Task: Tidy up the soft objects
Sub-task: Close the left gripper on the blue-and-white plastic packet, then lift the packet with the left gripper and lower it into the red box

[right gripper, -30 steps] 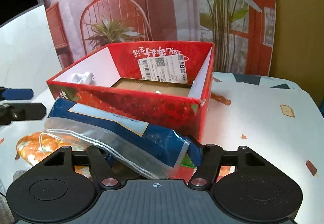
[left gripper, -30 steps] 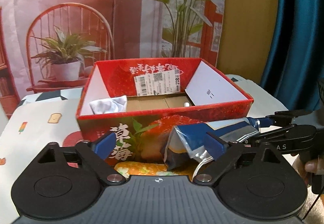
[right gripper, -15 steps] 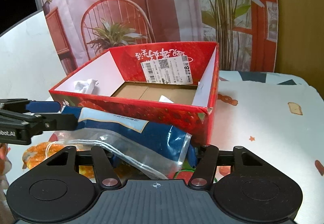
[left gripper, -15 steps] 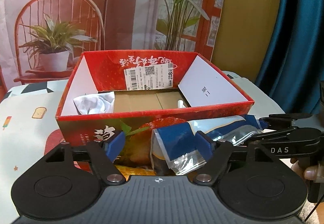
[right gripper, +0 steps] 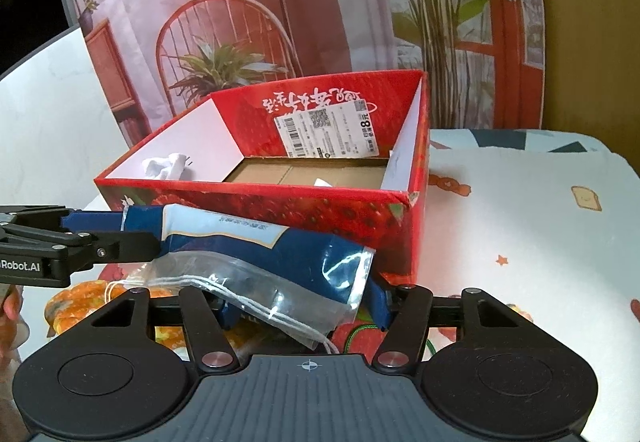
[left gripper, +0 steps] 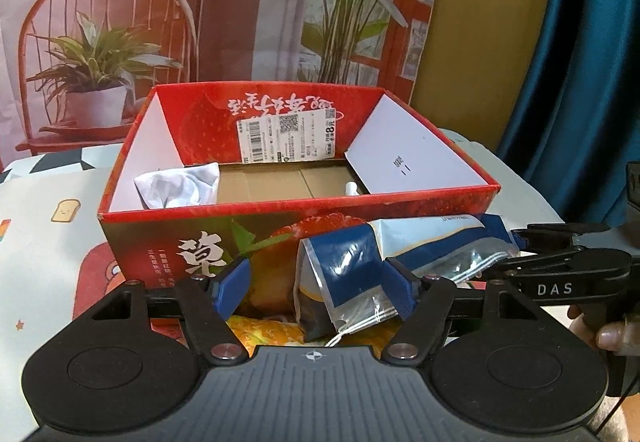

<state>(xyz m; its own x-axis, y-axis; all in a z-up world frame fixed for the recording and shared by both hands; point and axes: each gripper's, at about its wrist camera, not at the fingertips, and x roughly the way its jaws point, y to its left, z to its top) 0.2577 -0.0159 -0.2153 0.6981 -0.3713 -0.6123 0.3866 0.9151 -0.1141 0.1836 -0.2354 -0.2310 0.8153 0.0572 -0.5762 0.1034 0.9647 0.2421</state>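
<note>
A blue-and-clear plastic bag (left gripper: 420, 242) with white string inside stretches in front of the red strawberry box (left gripper: 300, 212). My left gripper (left gripper: 316, 278) is open around one end: its right pad sits against the bag, its left pad stands clear of it. My right gripper (right gripper: 304, 306) grips the other end of the bag (right gripper: 280, 254), its jaws easing open a little. Each gripper shows in the other's view, the right gripper (left gripper: 524, 246) at the right and the left gripper (right gripper: 116, 232) at the left. A crumpled white cloth (left gripper: 180, 186) lies in the box's left corner.
An orange patterned soft item (right gripper: 80, 298) lies on the table under the bag. A small white object (left gripper: 351, 188) sits on the box floor. The printed tablecloth (right gripper: 520, 242) spreads to the right of the box (right gripper: 256, 198). A person's fingers (left gripper: 612, 334) hold the right gripper's handle.
My left gripper's jaws have narrowed and it has moved in on the bag's end. In the right wrist view it has come in from the left edge to the bag.
</note>
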